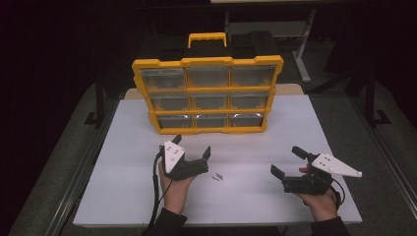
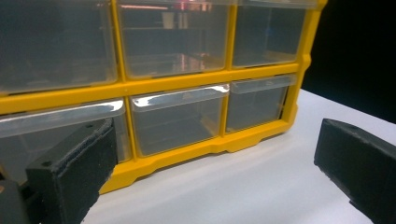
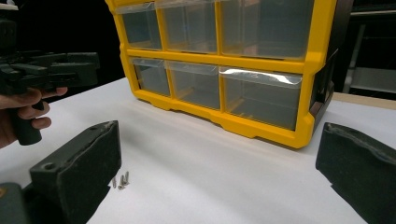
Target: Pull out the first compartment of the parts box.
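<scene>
Screws, two or three small ones lying close together, rested on the white table in the high view, just beside the left gripper and well apart from the right gripper. Both grippers hovered with jaws spread wide and nothing between them, each held in a hand that came in from the bottom edge. Behind them a yellow organizer with nine clear drawers stood upright near the far side of the table, its yellow handle on top.

From the left gripper view, the two black jaws stood far apart, released and empty, over bare tabletop. The organizer was near ahead, its bottom row of clear drawers facing the camera.

From the right gripper view, the jaws were likewise wide open and gripped nothing. The screws lay on the table just beside the jaw at the left of that picture. The organizer stood farther off, and the left gripper was seen at the left edge, held in a hand.
</scene>
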The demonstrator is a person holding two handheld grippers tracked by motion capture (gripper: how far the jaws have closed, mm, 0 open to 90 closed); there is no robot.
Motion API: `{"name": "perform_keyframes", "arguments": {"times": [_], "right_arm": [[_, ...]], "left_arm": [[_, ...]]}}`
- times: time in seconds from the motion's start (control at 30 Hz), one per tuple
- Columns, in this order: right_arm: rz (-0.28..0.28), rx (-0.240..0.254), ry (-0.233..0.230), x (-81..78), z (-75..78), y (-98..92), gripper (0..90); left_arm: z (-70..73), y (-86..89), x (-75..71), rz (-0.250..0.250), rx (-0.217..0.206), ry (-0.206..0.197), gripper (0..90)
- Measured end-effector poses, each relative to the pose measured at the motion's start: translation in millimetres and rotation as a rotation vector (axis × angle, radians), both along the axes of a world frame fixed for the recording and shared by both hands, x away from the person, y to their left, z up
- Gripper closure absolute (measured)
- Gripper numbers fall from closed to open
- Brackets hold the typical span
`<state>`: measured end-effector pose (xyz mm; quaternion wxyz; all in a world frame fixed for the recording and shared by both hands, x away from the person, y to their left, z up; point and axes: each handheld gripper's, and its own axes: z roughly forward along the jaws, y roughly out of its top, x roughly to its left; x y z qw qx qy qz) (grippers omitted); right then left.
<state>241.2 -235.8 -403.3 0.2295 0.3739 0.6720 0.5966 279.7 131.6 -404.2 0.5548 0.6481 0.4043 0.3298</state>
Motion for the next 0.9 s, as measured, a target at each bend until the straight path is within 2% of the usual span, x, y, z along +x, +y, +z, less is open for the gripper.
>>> {"name": "perform_keyframes", "arguments": {"times": [0.37,0.47,0.53,0.63,0.8,0.9], "right_arm": [[0.000,0.001,0.001,-0.1,0.0,-0.1,0.0],[0.000,0.002,0.001,-0.1,0.0,-0.1,0.0],[0.001,0.000,0.001,-0.2,-0.1,0.0,0.0],[0.002,0.001,0.001,-0.2,-0.1,0.1,0.0],[0.003,0.000,0.003,-0.1,-0.2,0.4,0.0],[0.005,0.000,0.003,-0.1,-0.3,0.6,0.0]], "left_arm": [[-2.3,-5.9,0.4,0.078,-0.026,0.004,0.0],[-2.3,-5.9,0.6,0.083,-0.024,0.006,0.0],[-2.3,-7.4,0.6,0.108,-0.029,0.009,0.0],[-2.8,-8.6,1.2,0.112,-0.035,0.013,0.0],[-3.4,-9.7,2.0,0.160,-0.048,0.012,0.0],[-3.4,-10.1,2.4,0.168,-0.040,0.015,0.0]]}}
